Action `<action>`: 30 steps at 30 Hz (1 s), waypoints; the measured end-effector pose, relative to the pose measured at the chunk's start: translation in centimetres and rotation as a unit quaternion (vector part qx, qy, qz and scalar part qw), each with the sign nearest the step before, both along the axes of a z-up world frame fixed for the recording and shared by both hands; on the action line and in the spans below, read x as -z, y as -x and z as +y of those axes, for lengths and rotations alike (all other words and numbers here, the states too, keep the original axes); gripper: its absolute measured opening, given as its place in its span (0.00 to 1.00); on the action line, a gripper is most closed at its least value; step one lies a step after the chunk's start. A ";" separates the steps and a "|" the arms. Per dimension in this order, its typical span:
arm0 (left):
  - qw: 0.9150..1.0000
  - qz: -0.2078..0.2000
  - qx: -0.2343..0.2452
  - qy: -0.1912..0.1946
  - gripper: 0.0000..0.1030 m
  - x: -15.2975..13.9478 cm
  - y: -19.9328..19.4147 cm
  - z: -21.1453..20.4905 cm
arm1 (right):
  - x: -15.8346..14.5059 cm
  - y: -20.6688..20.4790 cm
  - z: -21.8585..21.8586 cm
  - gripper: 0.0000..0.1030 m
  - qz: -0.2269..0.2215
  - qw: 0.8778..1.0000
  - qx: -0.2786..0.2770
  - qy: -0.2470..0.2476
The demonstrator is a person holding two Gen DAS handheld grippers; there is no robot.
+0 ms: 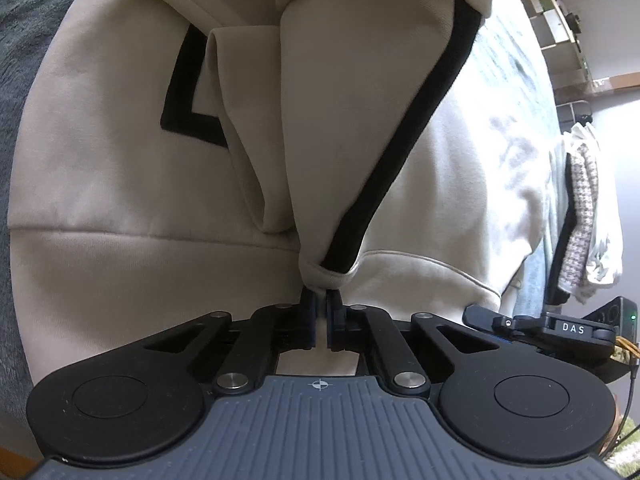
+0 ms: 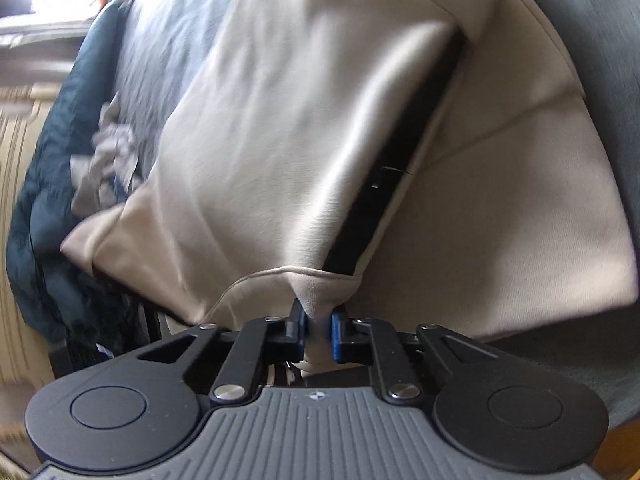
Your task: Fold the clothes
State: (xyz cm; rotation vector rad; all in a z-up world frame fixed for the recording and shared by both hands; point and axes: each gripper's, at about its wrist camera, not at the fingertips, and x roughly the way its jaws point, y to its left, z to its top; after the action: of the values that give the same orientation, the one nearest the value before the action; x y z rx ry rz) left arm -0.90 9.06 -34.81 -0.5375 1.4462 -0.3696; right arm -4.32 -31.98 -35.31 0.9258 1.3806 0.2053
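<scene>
A cream sweatshirt [image 1: 120, 184] with a black stripe [image 1: 404, 148] and a black printed shape [image 1: 188, 116] is spread over a grey blanket [image 1: 24, 40]. In the left wrist view, the left hand-held gripper [image 1: 322, 300] is closed on a bunched corner of the sweatshirt, just where the black stripe ends; the cloth is pulled up from there into a raised fold. The right hand-held gripper [image 1: 516, 322] is seen low at the right edge of this view, beside some patterned clothes [image 1: 580, 216] that hang there.

In the right wrist view, the right hand-held gripper [image 2: 318, 328] is clamped on a pinched edge of the sweatshirt [image 2: 248, 140], and cloth is seen between its blue pads [image 2: 335, 330]. The black stripe [image 2: 392, 176] runs up from this grip. A dark blue quilted piece [image 2: 36, 200] and a crumpled grey cloth [image 2: 108, 156] lie to the left, blurred.
</scene>
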 end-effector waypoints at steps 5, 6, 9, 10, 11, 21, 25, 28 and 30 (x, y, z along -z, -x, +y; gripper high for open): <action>1.000 -0.001 0.005 0.000 0.02 0.0 0.0 -0.8 | -0.9 -0.5 0.5 0.10 -0.013 0.999 -0.044 0.023; 1.000 0.000 0.006 -0.001 0.02 0.0 -0.2 -1.4 | -0.9 -0.5 0.5 0.10 -0.013 0.998 -0.049 0.024; 1.000 0.004 0.005 -0.001 0.02 0.0 -0.3 -2.4 | -0.8 -0.5 0.5 0.10 -0.013 0.997 -0.066 0.030; 1.000 0.005 0.005 -0.001 0.02 0.1 -0.1 -2.4 | -0.7 -0.6 0.6 0.10 -0.011 0.997 -0.069 0.032; 1.000 0.006 0.007 -0.001 0.02 0.1 0.0 -2.4 | -0.6 -0.8 0.8 0.10 -0.009 0.997 -0.072 0.033; 1.000 0.012 0.015 -0.016 0.03 0.7 0.2 -4.4 | 0.4 -0.9 1.3 0.12 -0.012 0.991 -0.114 0.071; 0.999 -0.006 0.036 -0.032 0.05 0.8 0.2 -4.9 | -0.4 -1.0 1.9 0.26 -0.008 0.988 -0.127 0.092; 0.998 -0.017 0.041 -0.037 0.07 0.7 0.4 -4.9 | -3.1 -0.8 2.3 0.41 -0.013 0.978 -0.151 0.140; 0.998 -0.023 0.039 -0.039 0.08 0.7 0.7 -4.8 | -5.7 -0.7 3.0 0.41 -0.046 0.969 -0.184 0.159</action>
State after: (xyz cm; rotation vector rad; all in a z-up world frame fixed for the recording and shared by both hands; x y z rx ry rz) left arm -1.56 4.22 -35.48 -0.4068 1.4344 -0.3833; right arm -3.57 -28.93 -29.60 0.3841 1.4390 0.2934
